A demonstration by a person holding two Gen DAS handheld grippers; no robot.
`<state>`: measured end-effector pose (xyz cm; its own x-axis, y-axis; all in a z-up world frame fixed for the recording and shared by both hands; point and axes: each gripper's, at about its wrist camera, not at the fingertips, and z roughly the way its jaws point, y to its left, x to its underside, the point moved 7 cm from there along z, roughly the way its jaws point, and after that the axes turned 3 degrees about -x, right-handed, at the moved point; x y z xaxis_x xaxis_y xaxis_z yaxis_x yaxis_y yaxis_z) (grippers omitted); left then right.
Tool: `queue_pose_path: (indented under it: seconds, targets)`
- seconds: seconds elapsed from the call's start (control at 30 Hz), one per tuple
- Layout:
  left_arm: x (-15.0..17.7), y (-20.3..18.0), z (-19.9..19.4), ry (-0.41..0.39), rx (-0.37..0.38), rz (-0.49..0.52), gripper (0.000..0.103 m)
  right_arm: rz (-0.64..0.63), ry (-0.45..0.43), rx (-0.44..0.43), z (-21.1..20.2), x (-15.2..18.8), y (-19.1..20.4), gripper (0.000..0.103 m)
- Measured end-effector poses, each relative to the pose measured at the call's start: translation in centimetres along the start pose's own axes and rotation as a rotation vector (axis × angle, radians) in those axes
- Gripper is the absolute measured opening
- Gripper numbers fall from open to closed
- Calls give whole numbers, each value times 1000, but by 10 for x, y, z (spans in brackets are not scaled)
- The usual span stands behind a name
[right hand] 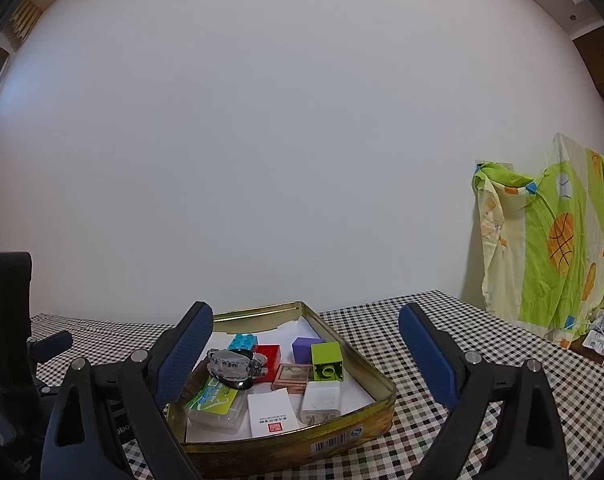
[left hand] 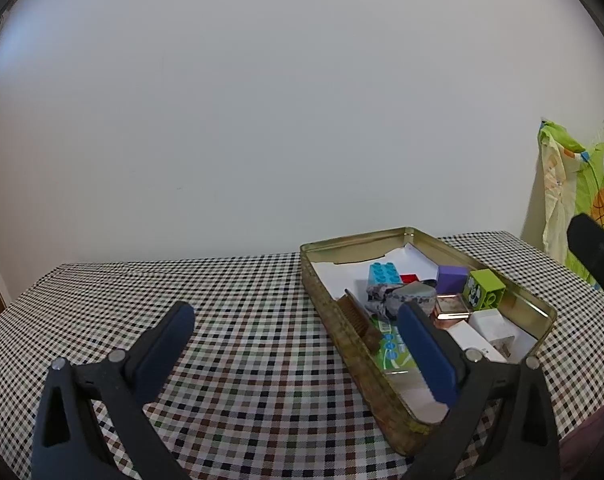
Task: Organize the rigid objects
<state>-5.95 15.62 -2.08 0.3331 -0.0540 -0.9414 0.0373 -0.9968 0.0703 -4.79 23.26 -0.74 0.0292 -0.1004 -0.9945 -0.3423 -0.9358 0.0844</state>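
Both claws, left gripper (left hand: pixel 296 344) and right gripper (right hand: pixel 306 344), spread wide, gripping nothing, hovering over checked table (left hand: pixel 242 320); blocks gathered inside gold tin (right hand: pixel 342 428), apparently sorted.

Soft, even, dim light — sharp focus, strong fisheye bending, dark corners.
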Motion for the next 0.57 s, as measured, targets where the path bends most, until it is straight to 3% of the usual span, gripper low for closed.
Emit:
queue_pose_path:
  seconds: [0.2,0.57]
  targets:
    - [1,-4,0,10,45,1,103,0,2,-1,1,1,2,96]
    - [1,-1,2,21,33,-3,103,9,12,11,2,3,-1,96]
